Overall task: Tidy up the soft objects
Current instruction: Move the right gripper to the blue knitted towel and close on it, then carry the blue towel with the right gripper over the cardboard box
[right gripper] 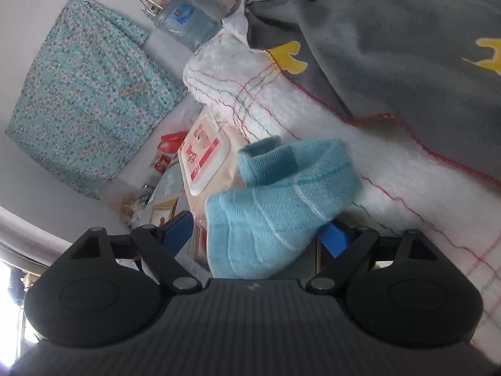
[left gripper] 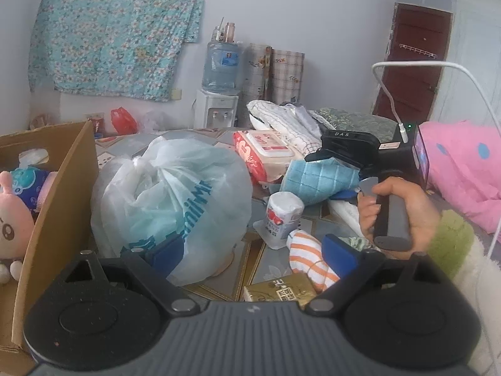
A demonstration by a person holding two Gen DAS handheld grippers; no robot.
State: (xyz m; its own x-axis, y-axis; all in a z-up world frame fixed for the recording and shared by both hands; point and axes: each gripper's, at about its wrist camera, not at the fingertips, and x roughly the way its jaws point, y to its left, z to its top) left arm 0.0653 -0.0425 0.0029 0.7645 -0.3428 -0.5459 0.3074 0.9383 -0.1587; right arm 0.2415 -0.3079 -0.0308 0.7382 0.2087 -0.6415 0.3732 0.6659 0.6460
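Looking along the left gripper (left gripper: 253, 250), its two blue fingers (left gripper: 339, 249) are standing wide apart with nothing pressed between them. A knotted white plastic bag (left gripper: 169, 200) is sitting in front of the left finger and hiding most of it, while an orange-striped cloth (left gripper: 308, 255) is lying on the patterned floor (left gripper: 241, 269) just inside the right finger, whether touching it I cannot tell. A small white tissue pack (left gripper: 283, 216) is resting a little farther off, between the fingers' lines. At the near left, a cardboard box (left gripper: 59, 188) is holding a pink plush toy (left gripper: 12, 216). Farther right, a hand (left gripper: 397, 213) is gripping the handle of the right gripper (left gripper: 344, 169), and the blue towel (left gripper: 319, 178) is bunched at its fingers, beside a red wet-wipes pack (left gripper: 266, 153).

Seen from the right wrist camera, the view is strongly rolled. The blue towel (right gripper: 275, 203) is filling the gap of the right gripper (right gripper: 256, 235), draped from the near body up past the fingers (right gripper: 177, 232). The right finger is partly tucked under the cloth; the left finger is standing just clear of it, so the jaws are fairly wide and I cannot tell whether they are pinching the cloth. Behind the towel are lying the wet-wipes pack (right gripper: 203, 156), a white fleecy blanket (right gripper: 407, 188) and a grey blanket (right gripper: 391, 62).
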